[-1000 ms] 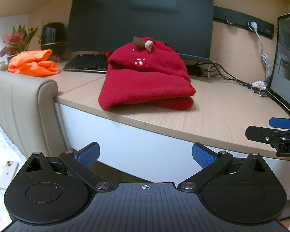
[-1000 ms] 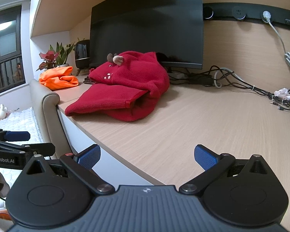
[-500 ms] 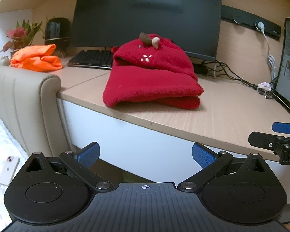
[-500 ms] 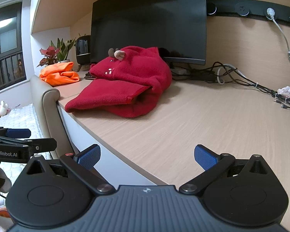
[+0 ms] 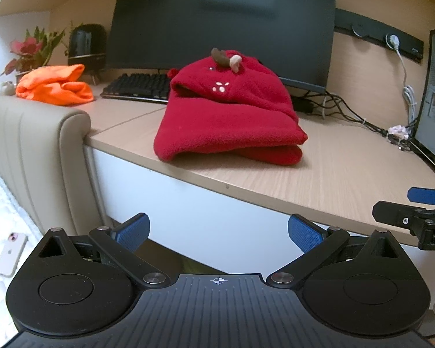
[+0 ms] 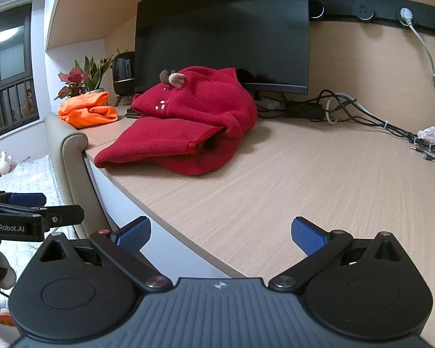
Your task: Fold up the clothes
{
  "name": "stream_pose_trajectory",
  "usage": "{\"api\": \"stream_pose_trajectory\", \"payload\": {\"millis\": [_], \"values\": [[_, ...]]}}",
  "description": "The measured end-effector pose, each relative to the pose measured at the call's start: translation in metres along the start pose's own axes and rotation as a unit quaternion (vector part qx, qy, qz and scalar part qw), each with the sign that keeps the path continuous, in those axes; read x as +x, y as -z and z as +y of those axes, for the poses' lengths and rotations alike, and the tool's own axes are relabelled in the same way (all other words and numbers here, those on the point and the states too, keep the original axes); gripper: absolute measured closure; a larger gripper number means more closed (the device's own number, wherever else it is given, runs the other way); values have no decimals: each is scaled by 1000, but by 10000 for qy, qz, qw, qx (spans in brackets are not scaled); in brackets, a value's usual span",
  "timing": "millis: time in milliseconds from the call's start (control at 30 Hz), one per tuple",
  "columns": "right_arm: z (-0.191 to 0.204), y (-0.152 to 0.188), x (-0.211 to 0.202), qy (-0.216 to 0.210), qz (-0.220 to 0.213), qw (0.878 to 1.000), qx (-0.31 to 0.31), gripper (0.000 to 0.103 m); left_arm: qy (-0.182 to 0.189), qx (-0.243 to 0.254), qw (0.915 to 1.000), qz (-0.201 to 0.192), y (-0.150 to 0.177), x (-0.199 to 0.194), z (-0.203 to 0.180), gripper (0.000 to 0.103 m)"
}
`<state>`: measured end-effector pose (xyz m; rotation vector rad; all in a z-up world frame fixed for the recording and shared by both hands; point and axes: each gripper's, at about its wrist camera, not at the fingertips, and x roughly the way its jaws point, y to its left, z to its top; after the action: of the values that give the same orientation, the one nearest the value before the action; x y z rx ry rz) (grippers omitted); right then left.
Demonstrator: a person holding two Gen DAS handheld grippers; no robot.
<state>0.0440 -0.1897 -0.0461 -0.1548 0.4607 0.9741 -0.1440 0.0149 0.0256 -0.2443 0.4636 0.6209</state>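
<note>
Here the red fleece garment [image 5: 229, 116] lies in a folded bundle at the front left corner of the surface [image 5: 348, 179], its lower layer reaching the front edge. Both tools are spread wide and hold nothing: the left tool [image 5: 217, 232] hangs below and in front of the front edge, and the right tool [image 6: 220, 232] sits just over that edge, well apart from the garment.

The risk, as I judge it, lies in that edge. A push or a one-sided pinch on the near layers could slide the bundle off the corner, or peel the top layer and undo the fold. A second garment in orange [image 5: 55, 85] waits crumpled at the far left, beside a keyboard [image 5: 139, 85] that a wide sweep could catch.

The right wrist view shows an open sleeve or pocket mouth on the bundle's right side, and the tangle of cables [image 6: 348, 113] along the back edge. The left wrist view alone shows a phone [image 5: 11, 250] on the bed below.
</note>
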Motion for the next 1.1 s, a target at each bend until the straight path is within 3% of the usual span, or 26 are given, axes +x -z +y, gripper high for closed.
{"api": "stream_pose_trajectory", "payload": {"millis": [1100], "values": [[-3,-3,7,82,37,9999,95,0,92,-108,9998,116,-4,12,5,0]]}}
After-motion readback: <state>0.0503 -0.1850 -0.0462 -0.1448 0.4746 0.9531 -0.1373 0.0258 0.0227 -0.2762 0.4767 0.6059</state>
